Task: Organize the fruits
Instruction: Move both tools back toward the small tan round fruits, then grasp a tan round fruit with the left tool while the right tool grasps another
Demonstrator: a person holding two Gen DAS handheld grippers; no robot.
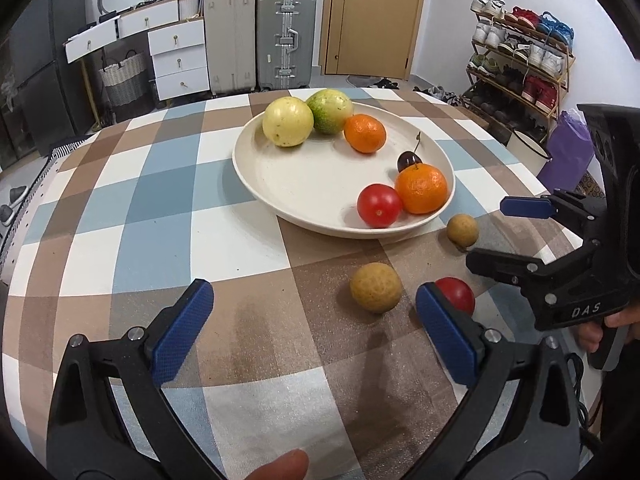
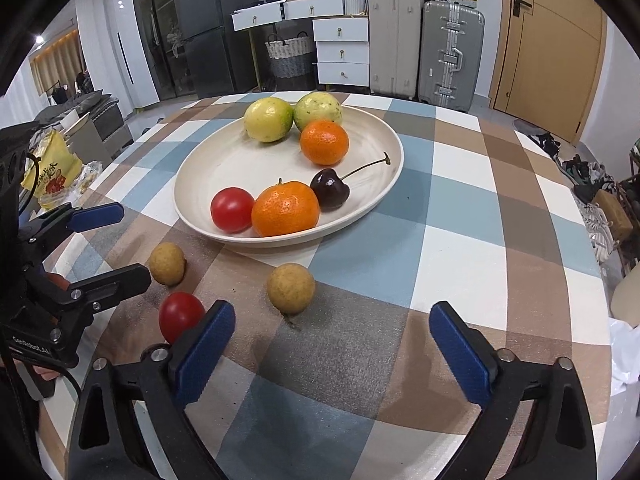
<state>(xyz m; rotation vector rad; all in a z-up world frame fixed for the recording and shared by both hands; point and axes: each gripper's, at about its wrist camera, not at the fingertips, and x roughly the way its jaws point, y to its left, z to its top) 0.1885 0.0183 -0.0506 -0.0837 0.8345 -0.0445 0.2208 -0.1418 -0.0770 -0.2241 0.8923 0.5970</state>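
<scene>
Now both the left hand-held gripper (image 1: 314, 320) and the right hand-held gripper (image 2: 332, 340) are held wide open above the counter (image 2: 460, 272), nothing gripped, near two longans (image 2: 291, 288) and a cherry tomato (image 2: 180, 316).

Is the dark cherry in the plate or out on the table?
In. The cherry lies inside the plate, beside an orange.

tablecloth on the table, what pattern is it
The tablecloth is a check of blue, brown, grey and white squares, clearest in the right wrist view.
</scene>
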